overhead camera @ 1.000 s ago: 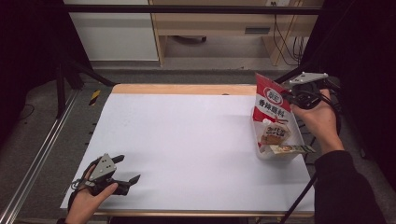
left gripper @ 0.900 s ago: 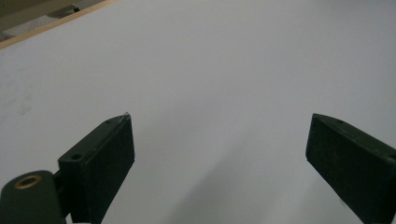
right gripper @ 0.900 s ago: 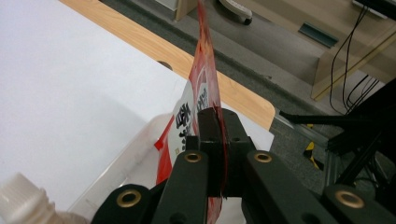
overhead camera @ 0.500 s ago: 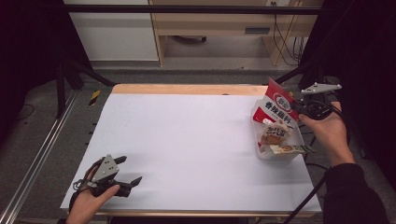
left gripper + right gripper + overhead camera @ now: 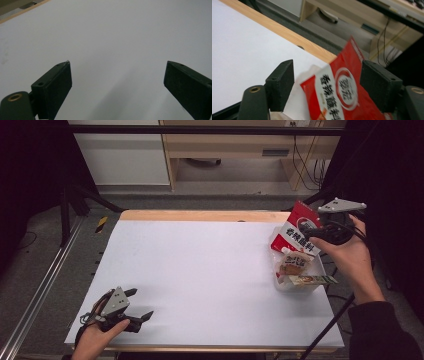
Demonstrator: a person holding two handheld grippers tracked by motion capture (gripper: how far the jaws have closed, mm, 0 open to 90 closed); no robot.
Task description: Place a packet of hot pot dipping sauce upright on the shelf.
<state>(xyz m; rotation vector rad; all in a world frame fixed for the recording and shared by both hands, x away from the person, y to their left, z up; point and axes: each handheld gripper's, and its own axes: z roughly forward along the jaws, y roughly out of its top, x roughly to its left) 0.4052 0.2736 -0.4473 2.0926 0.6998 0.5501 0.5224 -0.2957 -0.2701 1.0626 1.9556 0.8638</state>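
A red and white snack packet [image 5: 296, 234] stands tilted in a clear container [image 5: 300, 288] at the table's right edge. Its top leans toward my right gripper [image 5: 312, 231]. That gripper's jaws have just been opening. In the right gripper view the packet [image 5: 342, 92] rises between the spread jaws of the gripper [image 5: 327, 63], with a gap on the left side. A brown snack pack [image 5: 292, 264] and a long green-edged bar [image 5: 312, 280] lie in the container too. My left gripper [image 5: 141, 303] rests open on the white table near the front left, and its jaws [image 5: 117, 82] have nothing between them.
The white table top [image 5: 200, 270] has a wooden far edge [image 5: 200, 215]. A metal rail [image 5: 45, 285] runs along the left side. A black pole [image 5: 327, 330] slants past the front right corner. Cabinets and cables stand beyond the table.
My right gripper let go of the red packet, opened, and drew back to the right and slightly up. The packet tipped to the right in the container. The left gripper stayed put.
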